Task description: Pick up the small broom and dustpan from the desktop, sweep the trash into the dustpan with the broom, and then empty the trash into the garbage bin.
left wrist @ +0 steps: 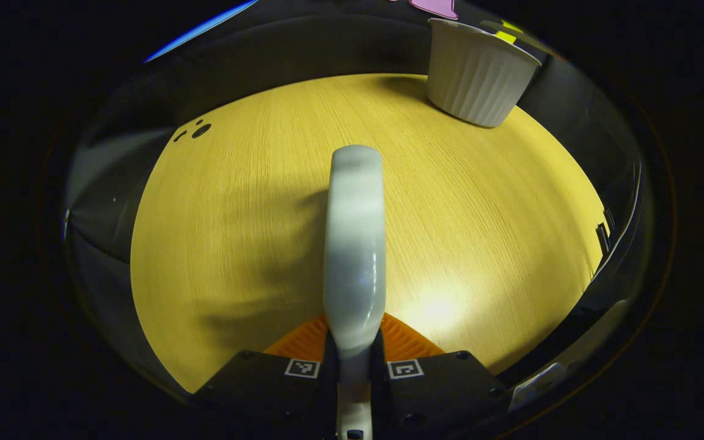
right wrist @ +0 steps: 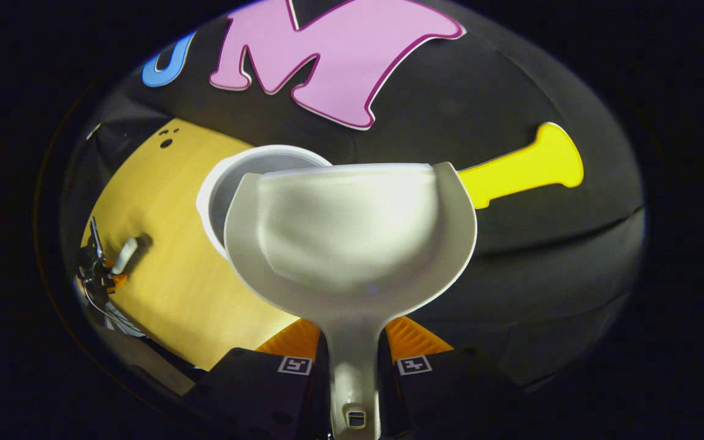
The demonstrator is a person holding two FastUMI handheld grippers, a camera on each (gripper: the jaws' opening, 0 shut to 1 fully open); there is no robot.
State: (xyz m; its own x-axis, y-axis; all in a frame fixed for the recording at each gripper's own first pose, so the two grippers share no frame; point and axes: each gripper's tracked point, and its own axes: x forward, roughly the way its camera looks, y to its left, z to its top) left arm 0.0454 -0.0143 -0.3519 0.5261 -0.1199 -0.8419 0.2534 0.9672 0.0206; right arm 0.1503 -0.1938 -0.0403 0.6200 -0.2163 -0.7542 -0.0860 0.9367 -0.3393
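Note:
My left gripper is shut on a pale, rounded broom that points forward over the wooden desktop. A white ribbed garbage bin stands at the desk's far right. In the right gripper view, my right gripper is shut on the handle of the pale dustpan. The pan is held up by the bin, hiding most of the bin's opening. I see no trash inside the pan. The left gripper with the broom shows small at the far left.
A few dark spots lie near the desktop's far left corner, also seen in the right gripper view as dark spots. The desk ends in dark edges on all sides, with the black booth wall behind the bin.

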